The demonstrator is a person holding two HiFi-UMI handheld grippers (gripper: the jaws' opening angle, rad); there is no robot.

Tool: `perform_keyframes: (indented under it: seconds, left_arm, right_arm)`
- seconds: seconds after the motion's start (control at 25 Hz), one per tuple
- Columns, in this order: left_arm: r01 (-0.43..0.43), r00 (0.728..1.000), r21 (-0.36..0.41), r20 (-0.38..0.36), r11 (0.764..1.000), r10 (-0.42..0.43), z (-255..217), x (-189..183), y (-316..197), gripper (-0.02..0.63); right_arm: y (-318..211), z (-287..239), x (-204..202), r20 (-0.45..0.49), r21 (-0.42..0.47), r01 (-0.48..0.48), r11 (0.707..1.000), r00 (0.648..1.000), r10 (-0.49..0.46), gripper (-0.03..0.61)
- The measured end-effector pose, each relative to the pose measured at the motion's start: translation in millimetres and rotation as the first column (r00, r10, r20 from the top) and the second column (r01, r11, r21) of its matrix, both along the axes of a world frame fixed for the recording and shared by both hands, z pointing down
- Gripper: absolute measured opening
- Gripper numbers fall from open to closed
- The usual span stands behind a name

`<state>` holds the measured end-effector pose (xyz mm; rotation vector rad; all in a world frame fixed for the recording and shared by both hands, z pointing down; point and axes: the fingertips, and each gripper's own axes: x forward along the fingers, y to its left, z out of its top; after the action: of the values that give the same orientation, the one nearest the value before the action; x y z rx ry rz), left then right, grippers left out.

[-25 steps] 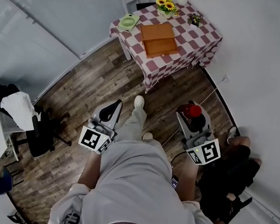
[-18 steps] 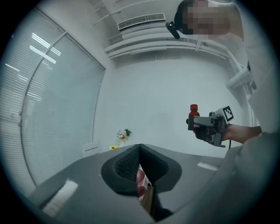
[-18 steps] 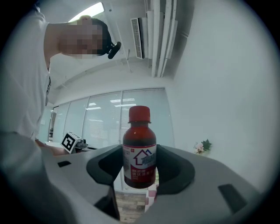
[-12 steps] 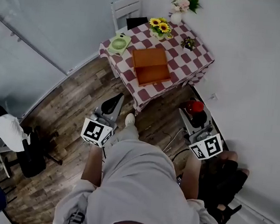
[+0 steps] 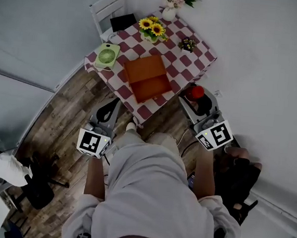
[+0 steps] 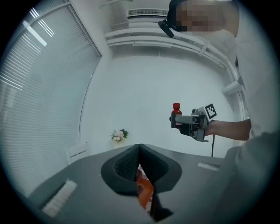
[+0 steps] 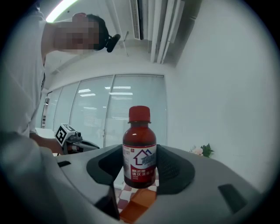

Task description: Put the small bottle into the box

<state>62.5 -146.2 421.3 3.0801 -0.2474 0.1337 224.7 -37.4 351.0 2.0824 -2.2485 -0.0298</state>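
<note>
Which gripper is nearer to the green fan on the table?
Left. The left gripper is off the table edge near the green fan; the right gripper, holding the small bottle, is beyond the box.

In the head view we see only the red cap of the small bottle point(image 5: 194, 92); the right gripper point(image 5: 198, 102) hides most of its body. In the left gripper view, the left gripper point(image 6: 140, 148) covers most of the box point(image 6: 145, 194). We cannot read the bottle label's small print.
</note>
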Motion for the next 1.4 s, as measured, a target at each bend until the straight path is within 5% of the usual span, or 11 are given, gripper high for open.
perform_keyframes:
  seconds: [0.28,0.56,0.84,1.2,1.4]
  left_arm:
    - [0.076,0.996,-0.081,0.051,0.994,-0.072,29,8,-26,0.000]
    - [0.273,0.960,-0.120,0.103,0.954,-0.262,46,-21,-24,0.000]
    - [0.426,0.902,-0.124,0.139,0.896,-0.409,55,-55,-14,0.000]
    - [0.613,0.789,-0.140,0.168,0.778,-0.592,61,-107,16,0.000]
    - [0.692,0.720,-0.144,0.203,0.707,-0.663,66,-130,33,0.000]
  right_arm:
    - [-64,77,32,-0.130,-0.254,0.076,0.964,0.985,-0.112,0.222]
    - [-106,187,28,-0.230,-0.529,0.234,0.816,0.886,-0.403,0.222]
    - [-125,285,18,-0.194,-0.738,0.294,0.607,0.770,-0.608,0.222]
    - [-110,438,1,-0.073,-0.952,0.204,0.229,0.574,-0.816,0.222]
    - [-107,487,7,-0.041,-0.986,0.115,0.117,0.522,-0.852,0.223]
